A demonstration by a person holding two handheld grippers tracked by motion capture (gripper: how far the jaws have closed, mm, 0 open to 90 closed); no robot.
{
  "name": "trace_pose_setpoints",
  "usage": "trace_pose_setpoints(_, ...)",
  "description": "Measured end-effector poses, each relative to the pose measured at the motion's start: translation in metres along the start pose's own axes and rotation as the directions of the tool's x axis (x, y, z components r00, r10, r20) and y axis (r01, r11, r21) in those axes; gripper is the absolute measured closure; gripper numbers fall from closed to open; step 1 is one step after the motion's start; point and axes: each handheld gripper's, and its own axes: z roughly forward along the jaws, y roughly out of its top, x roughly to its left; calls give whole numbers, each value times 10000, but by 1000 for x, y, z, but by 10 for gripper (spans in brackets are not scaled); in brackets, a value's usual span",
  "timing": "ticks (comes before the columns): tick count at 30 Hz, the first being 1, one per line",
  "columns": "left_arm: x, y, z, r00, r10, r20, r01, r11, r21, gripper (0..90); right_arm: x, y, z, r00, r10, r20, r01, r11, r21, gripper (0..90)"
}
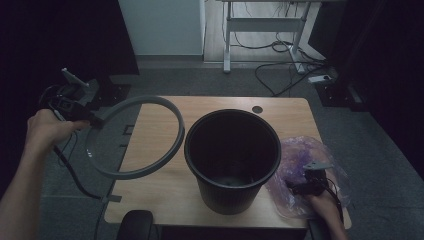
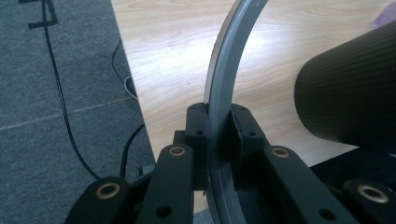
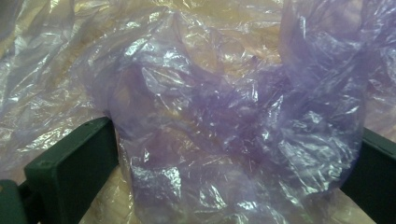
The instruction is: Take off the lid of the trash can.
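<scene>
**Ring held at left, bag between the right jaws**

Your left gripper [image 1: 95, 119] is off the table's [image 1: 220, 105] left edge, pinching the grey ring [image 1: 177, 131]; in the left gripper view the jaws are pressed onto the ring's [image 2: 223, 93] band. The ring hangs tilted over the table's left side, its right arc just beside the black bin [image 1: 232, 160]. The bin stands upright at the table's middle, toward the near edge. Your right gripper [image 1: 300, 186] is at the near right corner, down on the crumpled purple bag [image 1: 300, 155] lying right of the bin. In the right gripper view its jaws stand spread with a bunched fold of bag [image 3: 224, 121] between them.
</scene>
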Motion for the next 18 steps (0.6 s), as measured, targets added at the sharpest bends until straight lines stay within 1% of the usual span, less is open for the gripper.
trace_pose_setpoints(5,10,-5,12,9997,-147,-192,149,9998,109,796,0,0,0,10000,1,-1,-1,10000,0,0)
trace_pose_setpoints(6,12,-6,15,9996,-183,-233,184,9998,72,796,0,0,0,10000,0,0,0,10000,1,0)
trace_pose_setpoints(10,17,-9,28,9995,-220,-215,223,9996,144,794,0,0,0,10000,1,1,-1,10000,2,0)
trace_pose_setpoints(12,19,-10,36,9992,-279,-297,282,9996,99,795,0,0,0,10000,1,2,-1,10000,0,0)
trace_pose_setpoints(15,20,-10,47,9989,-243,-406,250,9996,147,795,0,0,0,10000,4,5,-4,10000,1,0)
trace_pose_setpoints(18,19,-10,59,9991,-121,-401,130,9997,228,794,0,0,0,10000,10,8,-10,10000,3,0)
